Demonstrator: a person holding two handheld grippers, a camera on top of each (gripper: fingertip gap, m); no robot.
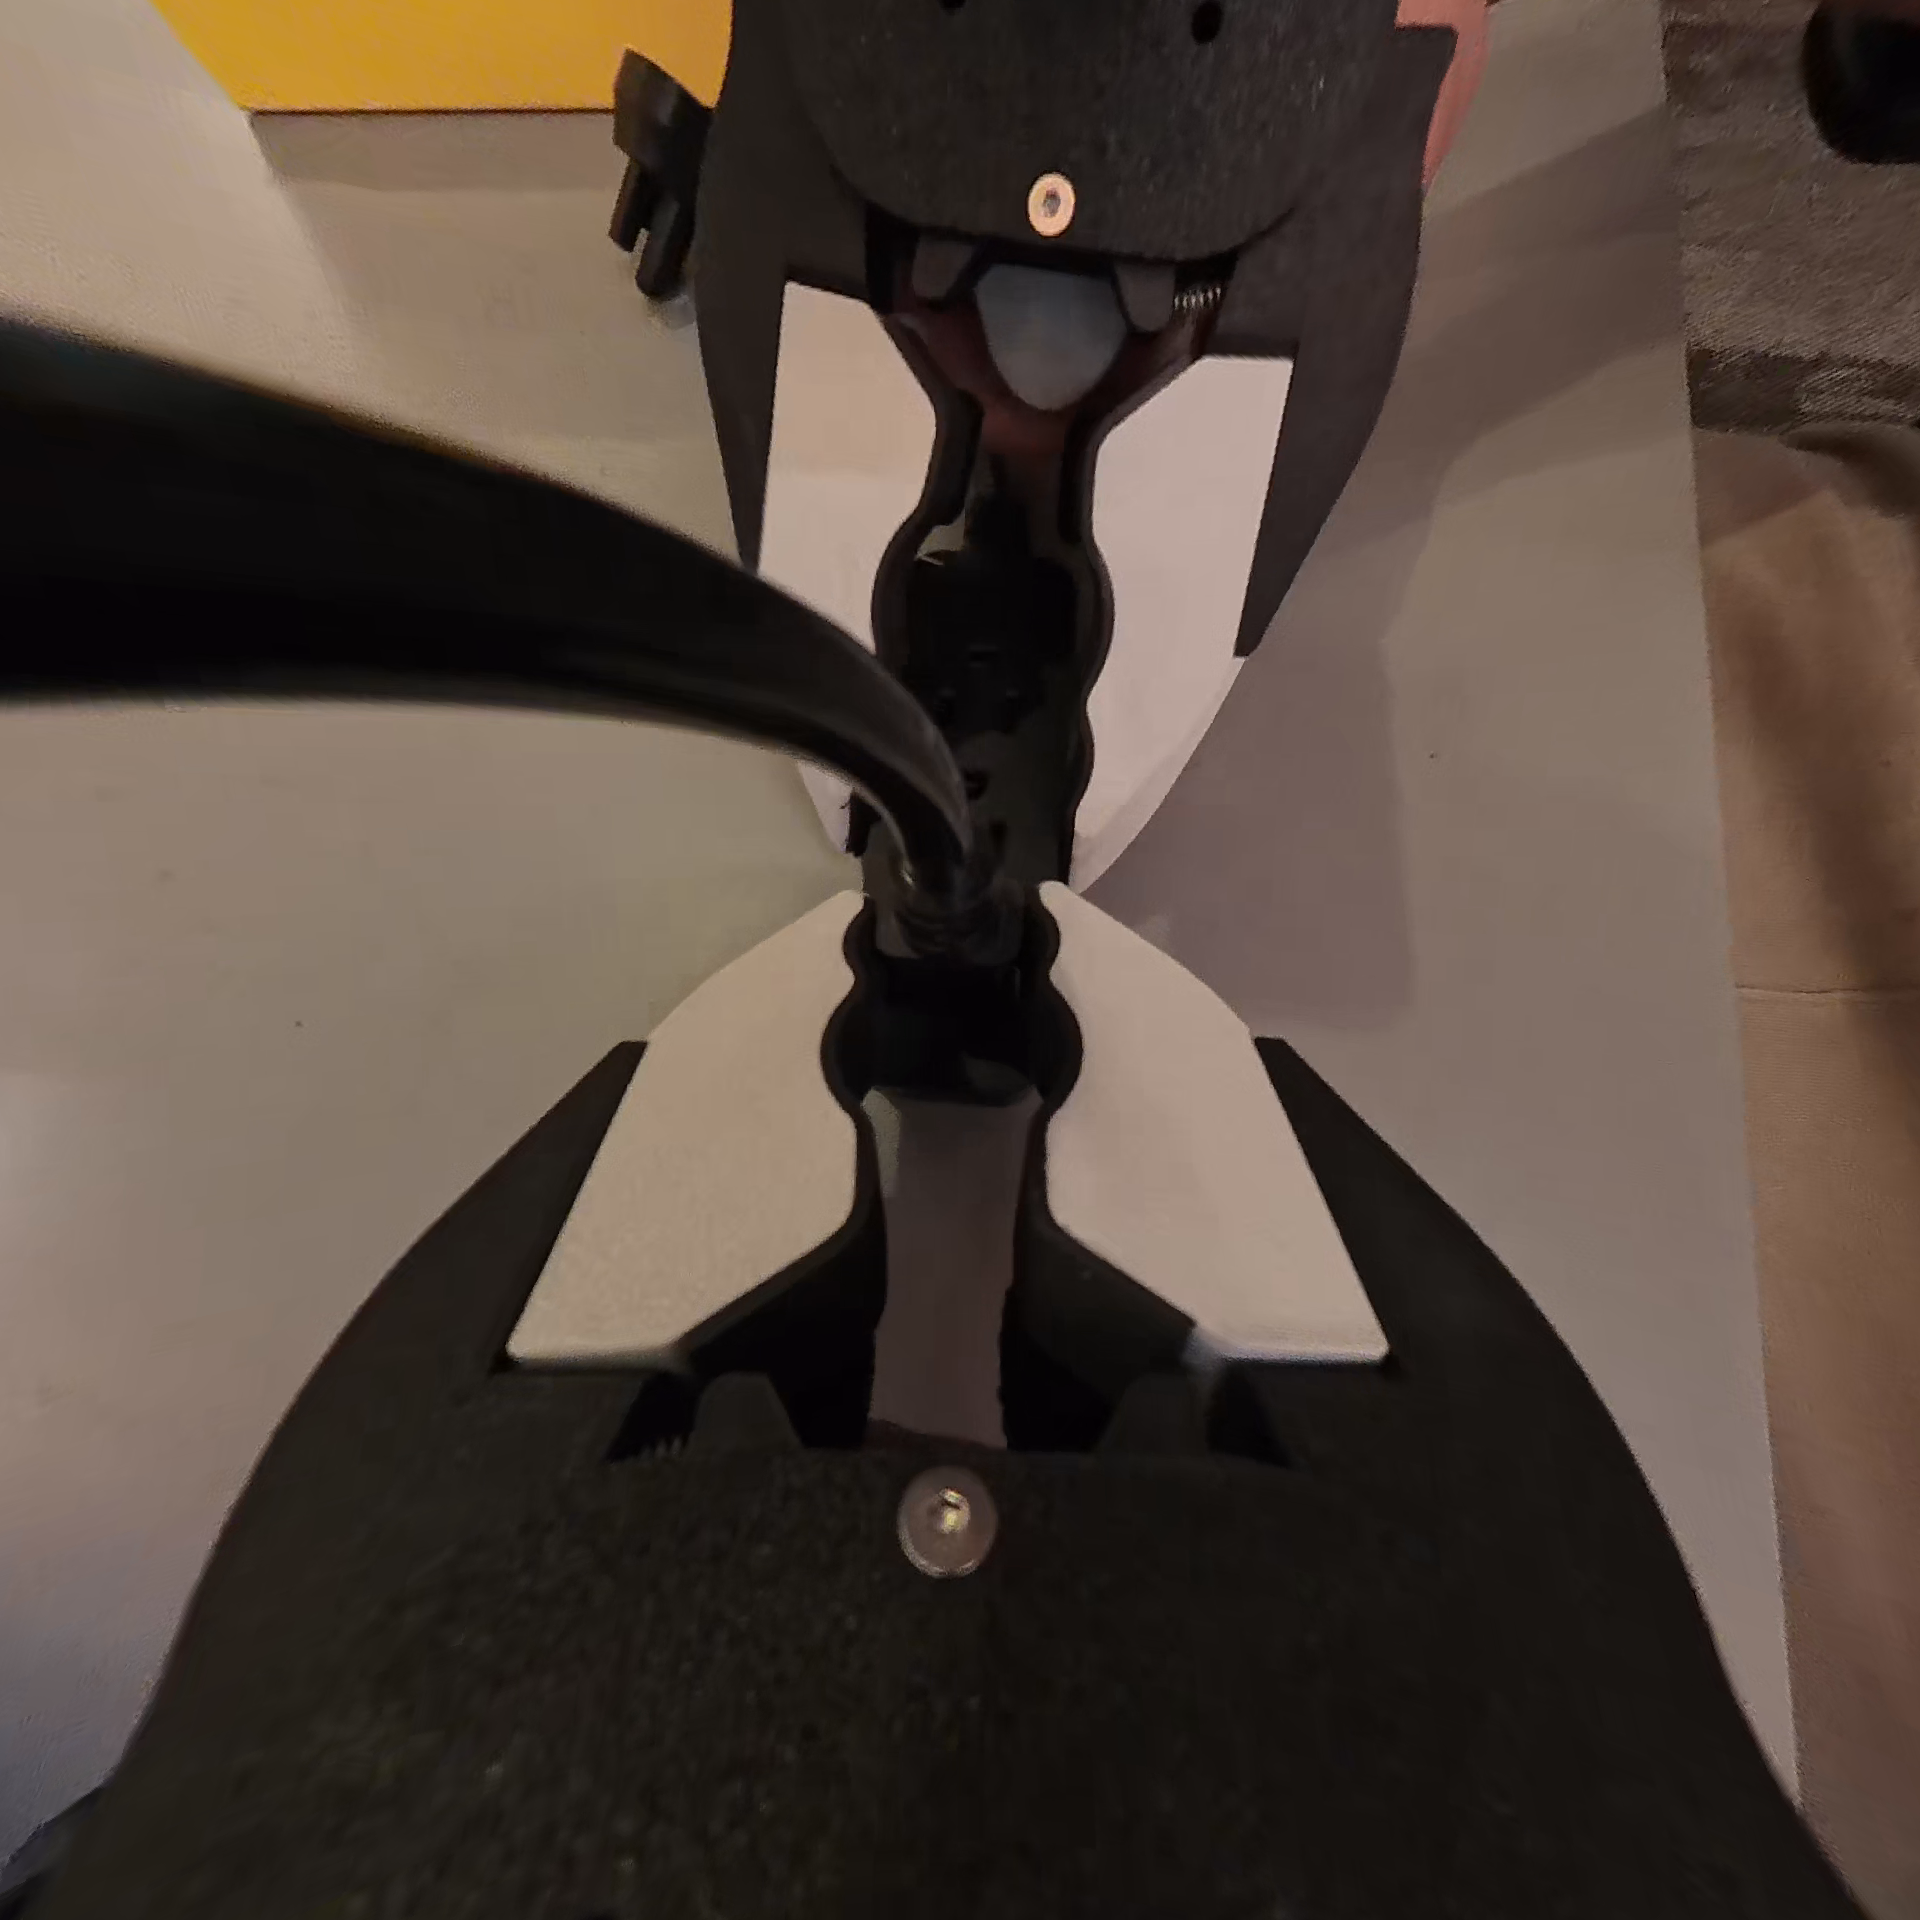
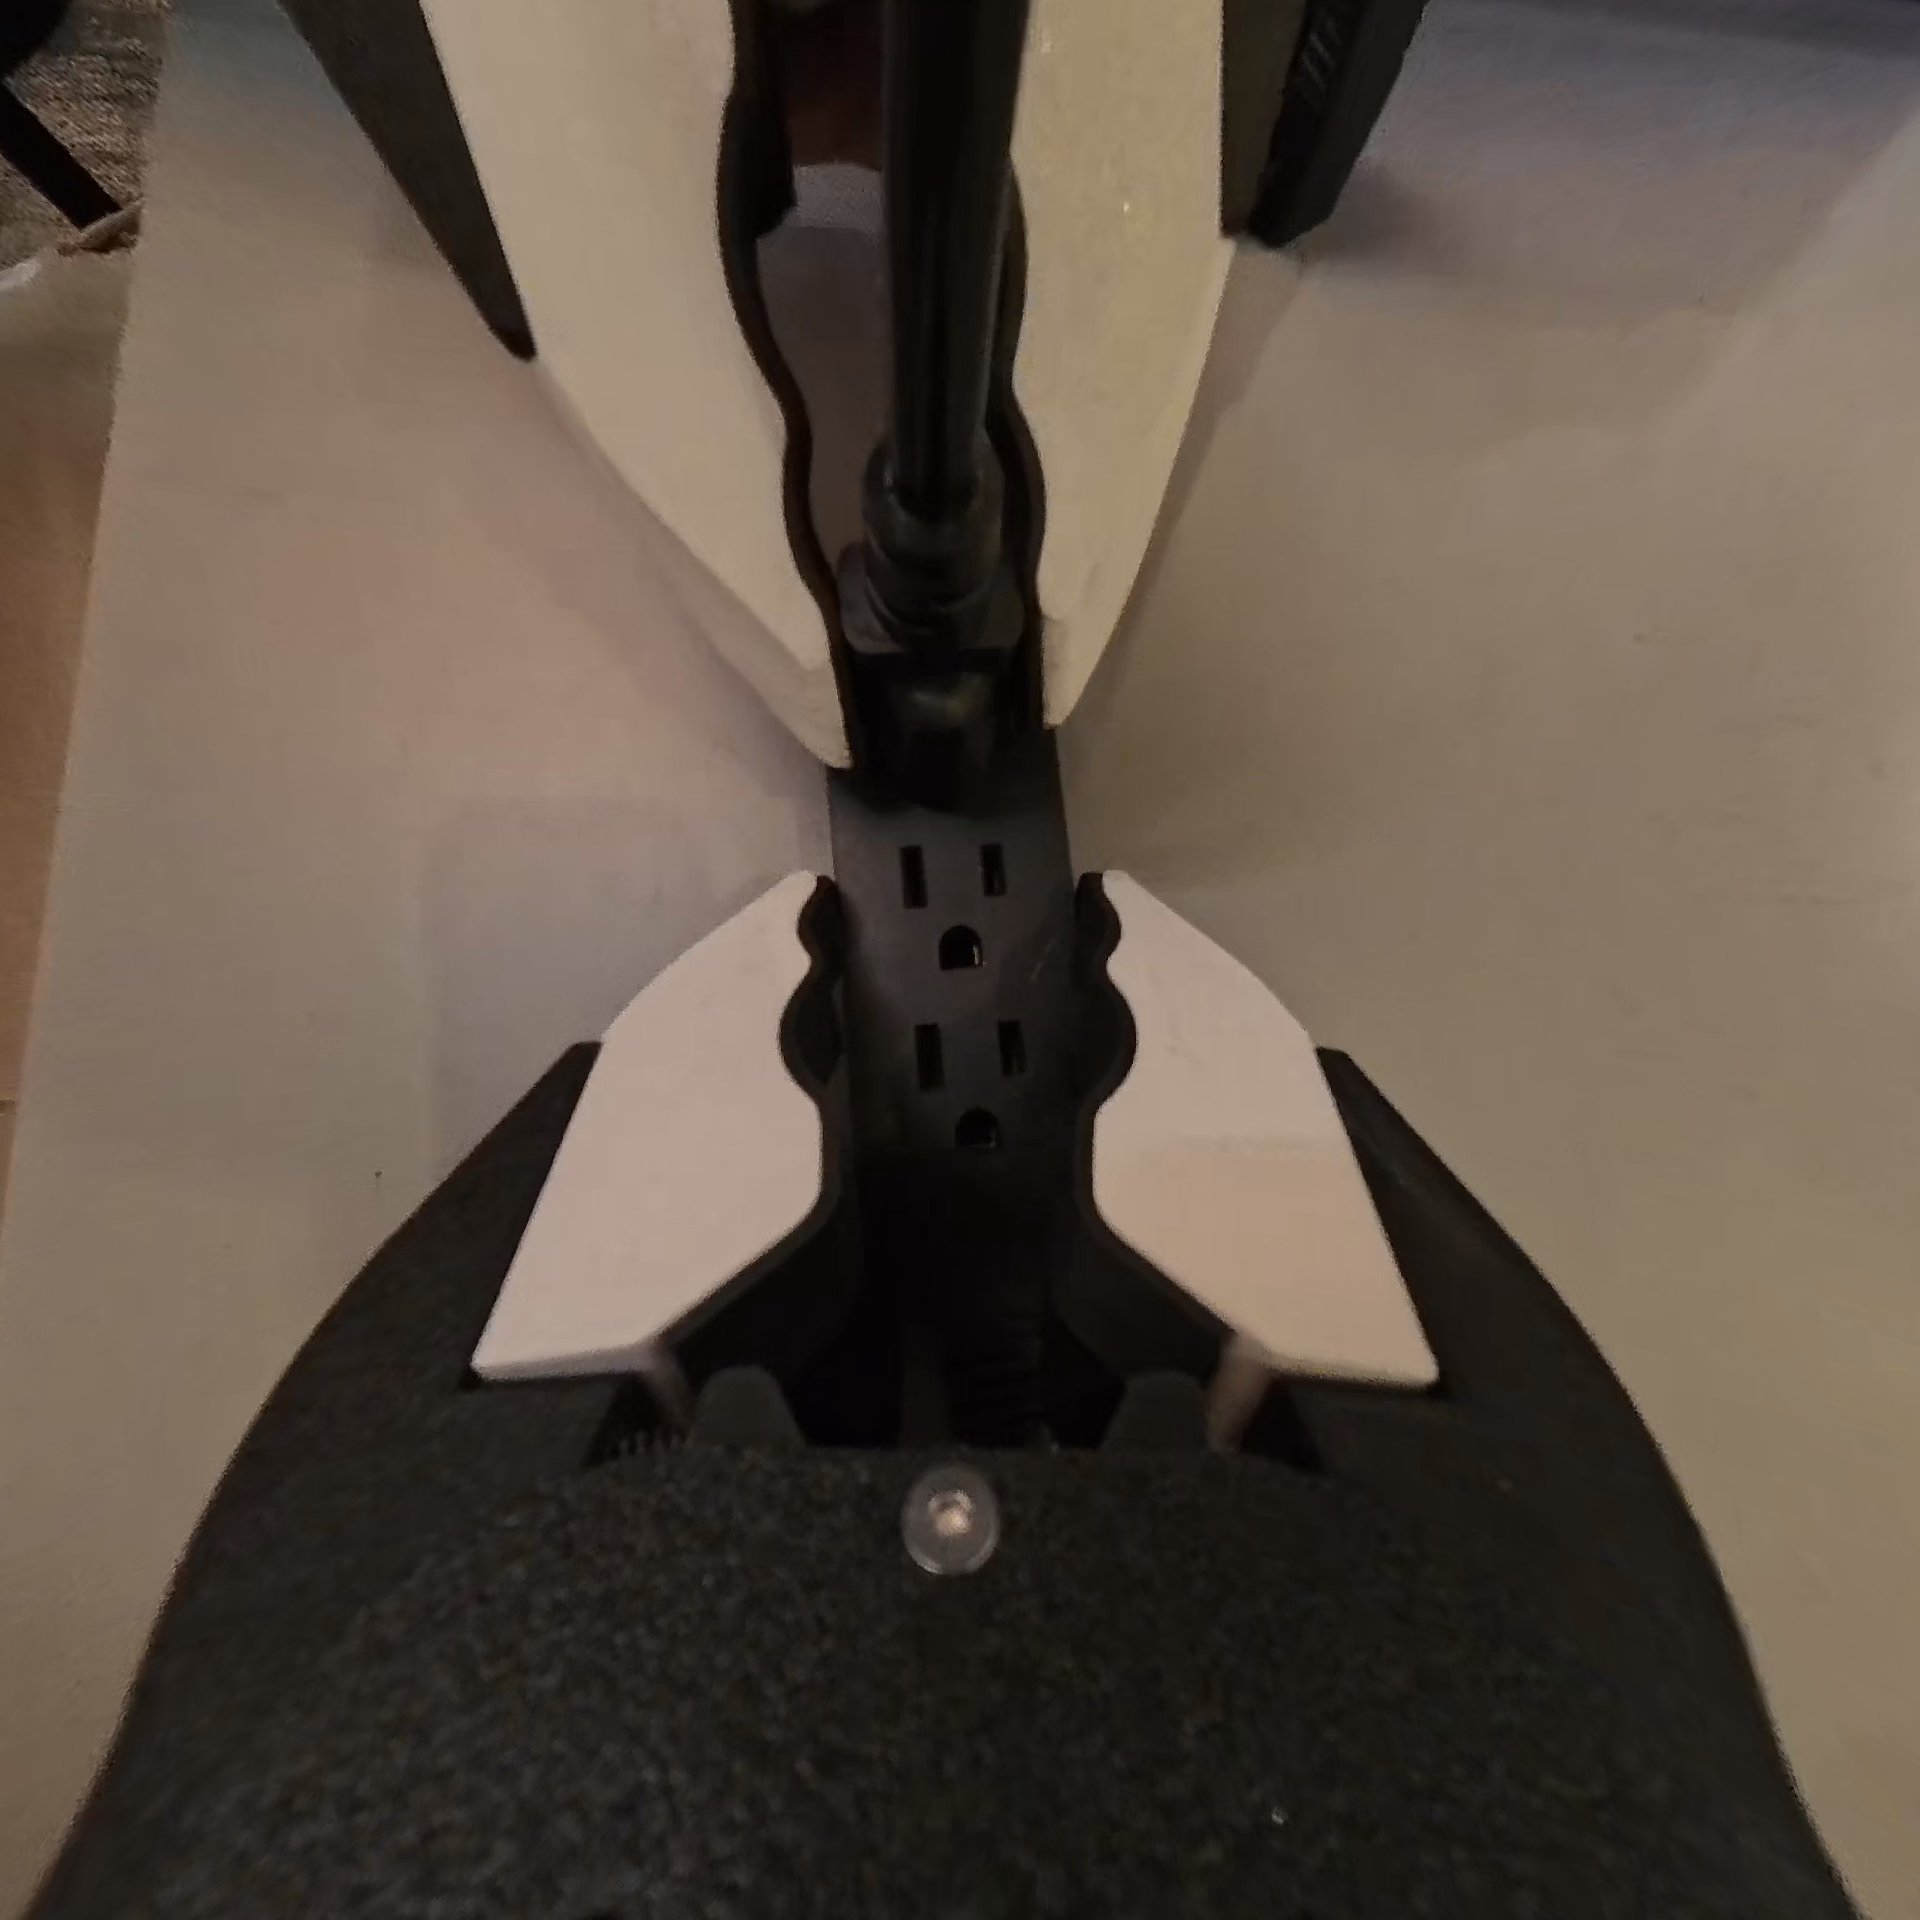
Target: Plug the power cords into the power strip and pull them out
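My left gripper [image 1: 951,997] clamps the plug [image 1: 940,1023] at the power strip [image 2: 951,997]; my right gripper [image 2: 951,904] grips the strip's sides. Strip axis runs between both; the plug is nearest the left.

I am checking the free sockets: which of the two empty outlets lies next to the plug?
The farther outlet, just before the plug; the nearer outlet sits deeper between the fingers of the right gripper.

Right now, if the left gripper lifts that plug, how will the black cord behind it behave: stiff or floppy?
Probably semi-stiff: the black cord leaves the plug in one smooth arc, no kinks. It looks thick, so it may drag sideways on the left gripper. The power strip looks rigid and, clamped by the right gripper, should stay put.
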